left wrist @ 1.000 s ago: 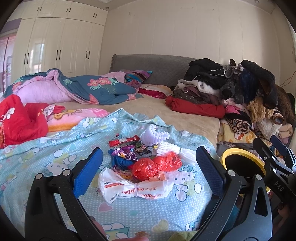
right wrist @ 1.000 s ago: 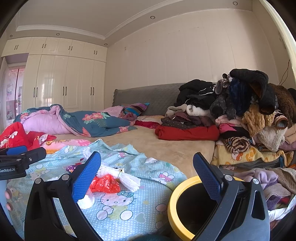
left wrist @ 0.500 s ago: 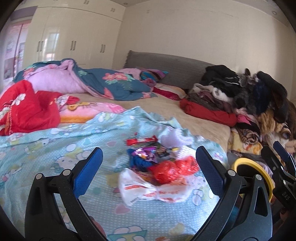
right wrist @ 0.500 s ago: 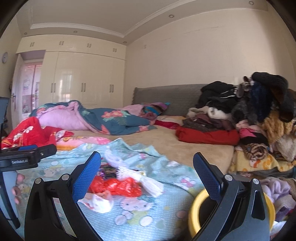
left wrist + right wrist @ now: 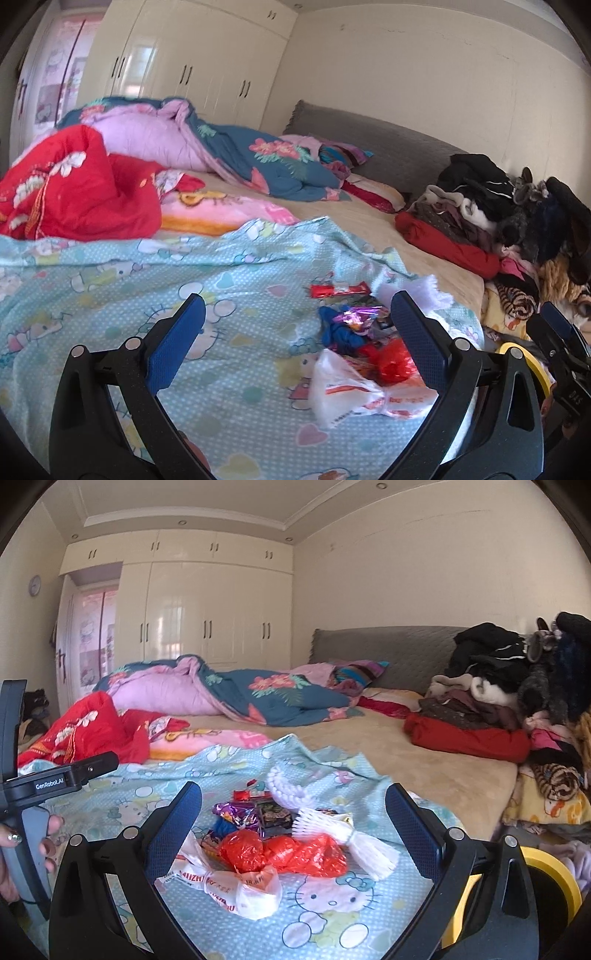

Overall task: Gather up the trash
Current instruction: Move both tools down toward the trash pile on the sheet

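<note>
A pile of trash lies on the light blue Hello Kitty sheet [image 5: 325,897]: a knotted white plastic bag [image 5: 236,882], a crumpled red plastic bag [image 5: 284,853], white foam fruit nets [image 5: 347,830], shiny snack wrappers [image 5: 251,812] and a red wrapper [image 5: 338,290]. My right gripper [image 5: 293,812] is open and empty, with the pile between its fingers in view. My left gripper [image 5: 295,325] is open and empty, left of the pile; the white bag [image 5: 354,391] and red bag [image 5: 391,363] show by its right finger. A yellow-rimmed black bin [image 5: 554,878] stands right of the bed.
Red [image 5: 74,188], pink and blue floral quilts [image 5: 258,162] lie bunched at the bed's far left. A heap of clothes [image 5: 517,221] covers the right side. A grey headboard [image 5: 388,646] and white wardrobes [image 5: 207,616] stand behind.
Both grippers have swung left. The trash pile has shifted right in the left wrist view and come between the fingers in the right wrist view; the bin has slid toward the right edge.
</note>
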